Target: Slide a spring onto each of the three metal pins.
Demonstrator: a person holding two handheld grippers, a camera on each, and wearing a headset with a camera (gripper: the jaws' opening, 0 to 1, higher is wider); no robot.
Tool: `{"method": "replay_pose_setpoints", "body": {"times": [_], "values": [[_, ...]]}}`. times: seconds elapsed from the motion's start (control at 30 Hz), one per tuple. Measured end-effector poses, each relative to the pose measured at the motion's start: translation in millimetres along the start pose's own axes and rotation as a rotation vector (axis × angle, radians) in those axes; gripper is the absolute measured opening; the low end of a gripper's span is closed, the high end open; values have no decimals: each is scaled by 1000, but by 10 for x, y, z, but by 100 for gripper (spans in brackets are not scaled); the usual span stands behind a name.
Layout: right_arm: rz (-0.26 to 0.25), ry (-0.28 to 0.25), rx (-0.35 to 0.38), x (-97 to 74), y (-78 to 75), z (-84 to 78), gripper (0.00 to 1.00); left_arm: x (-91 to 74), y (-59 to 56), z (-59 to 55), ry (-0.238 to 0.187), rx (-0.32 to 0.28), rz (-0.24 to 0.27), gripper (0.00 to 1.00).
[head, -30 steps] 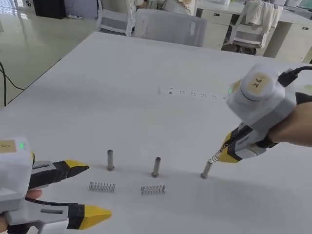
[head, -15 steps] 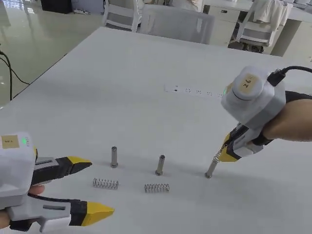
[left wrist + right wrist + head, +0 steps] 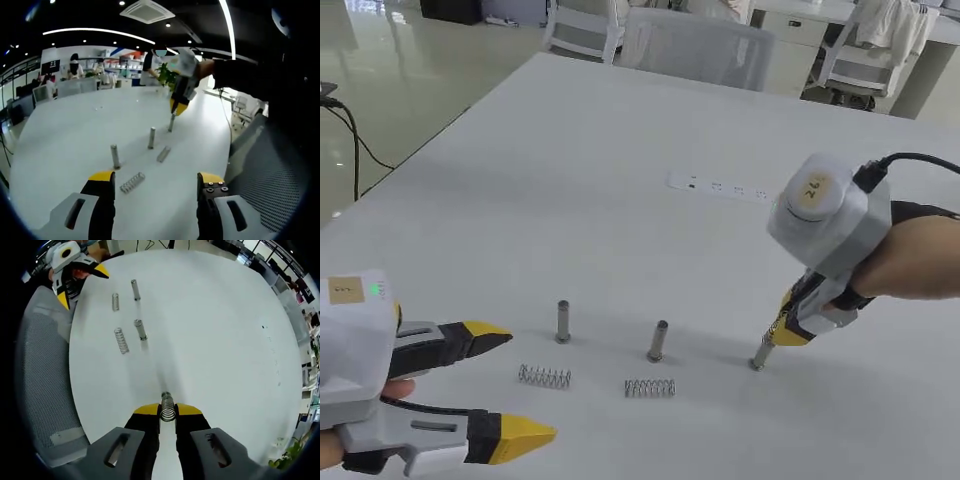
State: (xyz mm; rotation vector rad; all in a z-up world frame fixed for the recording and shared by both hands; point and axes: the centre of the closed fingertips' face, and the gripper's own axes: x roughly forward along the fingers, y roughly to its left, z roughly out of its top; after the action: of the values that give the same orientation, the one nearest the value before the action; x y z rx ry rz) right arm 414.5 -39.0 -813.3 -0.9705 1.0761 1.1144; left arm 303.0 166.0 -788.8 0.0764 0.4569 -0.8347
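The head view is looking forward and down on the desk (image 3: 620, 150), the left claw (image 3: 532, 384) nearest, the right claw (image 3: 782, 332) farther off. The left claw view is sitting low, facing across toward the right claw. The right claw view is looking steeply down, close over the spring (image 3: 168, 407) at its tips. All are sharing the pins (image 3: 659, 341) between the claws.

The right gripper (image 3: 783, 331) is coming down along the right-hand pin (image 3: 760, 354), its jaws clamped on a spring (image 3: 168, 408). A second ago the coils were showing on a slant between the yellow tips and the pin's top. Now the tips are sitting much closer to the pin, and less of its shaft is showing beneath them. The gripper's body is also dropping lower over the tabletop (image 3: 620, 200) and standing steeper above the pin
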Motion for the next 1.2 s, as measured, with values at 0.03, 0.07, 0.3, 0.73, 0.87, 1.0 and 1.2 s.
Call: {"method": "replay_pose_setpoints", "body": {"times": [0.03,0.07,0.3,0.73,0.87,1.0,1.2], "values": [[2,2,1,17,2,0,8,-1,3,3,0,1,0,61],[4,6,3,42,0,-3,8,-3,5,5,1,1,1,61],[24,29,15,194,24,-44,8,3,5,11,3,3,-1,61],[36,39,26,382,52,-94,9,3,-2,0,4,-1,1,61],[35,34,30,384,56,-92,9,13,-13,-7,5,-2,-2,61],[36,35,24,403,66,-105,10,18,-19,2,3,-1,-4,61],[28,22,20,378,82,-93,15,13,-16,1,4,0,-4,60]]}}
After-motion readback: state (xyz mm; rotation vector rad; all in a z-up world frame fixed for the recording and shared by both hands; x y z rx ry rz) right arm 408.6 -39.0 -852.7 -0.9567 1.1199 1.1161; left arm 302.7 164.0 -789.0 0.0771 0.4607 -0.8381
